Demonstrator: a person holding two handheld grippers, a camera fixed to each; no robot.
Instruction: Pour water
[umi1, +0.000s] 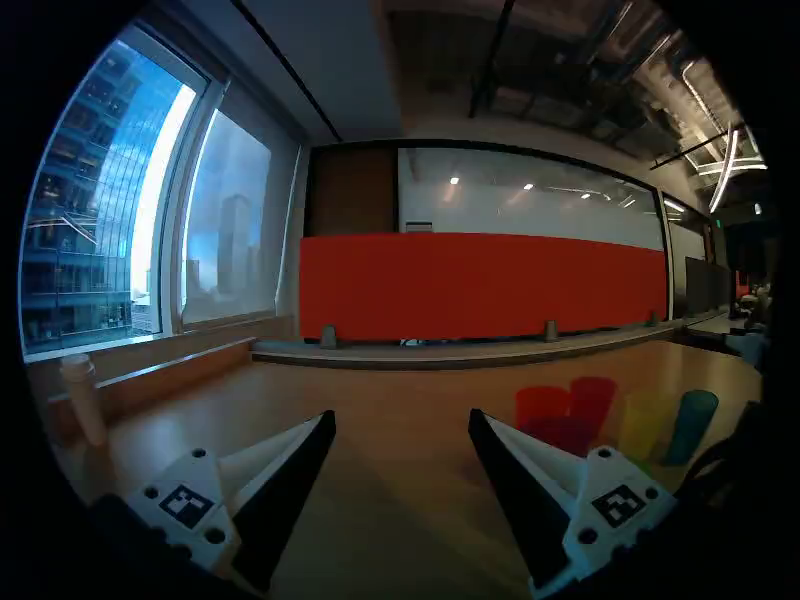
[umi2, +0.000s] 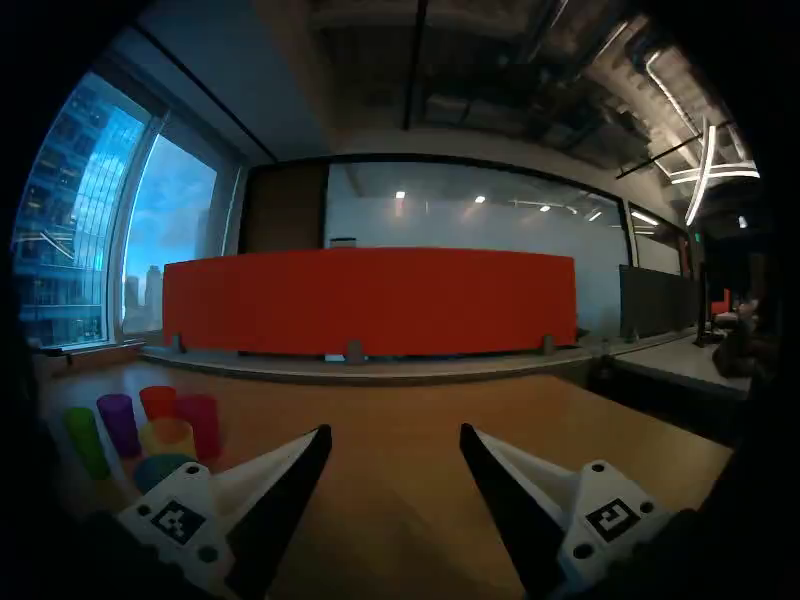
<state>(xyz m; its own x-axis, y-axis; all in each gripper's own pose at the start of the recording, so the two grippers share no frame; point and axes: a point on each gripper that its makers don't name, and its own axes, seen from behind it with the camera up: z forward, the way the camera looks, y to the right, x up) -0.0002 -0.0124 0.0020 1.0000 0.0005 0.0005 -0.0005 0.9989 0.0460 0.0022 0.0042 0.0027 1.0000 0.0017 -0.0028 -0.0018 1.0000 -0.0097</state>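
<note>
Two black fingers of the left gripper (umi1: 400, 415) stand wide apart with bare wood between them, holding nothing. They hover over a wooden table (umi1: 400, 380) that runs back to a long red divider (umi1: 480, 285) at its far edge.

In the left gripper view, a group of translucent plastic cups (umi1: 592, 400) stands on the table in front of the red divider's right end, just past the right finger. A pale bottle (umi1: 82, 395) with a cap stands upright, well left of the divider's left end and close to the sill of a tall window (umi1: 100, 200).

The right gripper (umi2: 393, 430) is likewise spread open and empty above the same table. In the right gripper view the cups sit in front of the red divider's left end, beside the left finger. A green cup (umi2: 85, 440) and a purple cup (umi2: 120, 422) stand farthest out from the divider's end. Next come an orange-red cup (umi2: 158, 402) and a magenta cup (umi2: 203, 425). A yellow cup (umi2: 168, 437) and a blue cup (umi2: 160, 470) lie farthest forward from the divider. All are upright and bunched closely; whether they touch cannot be told.
</note>
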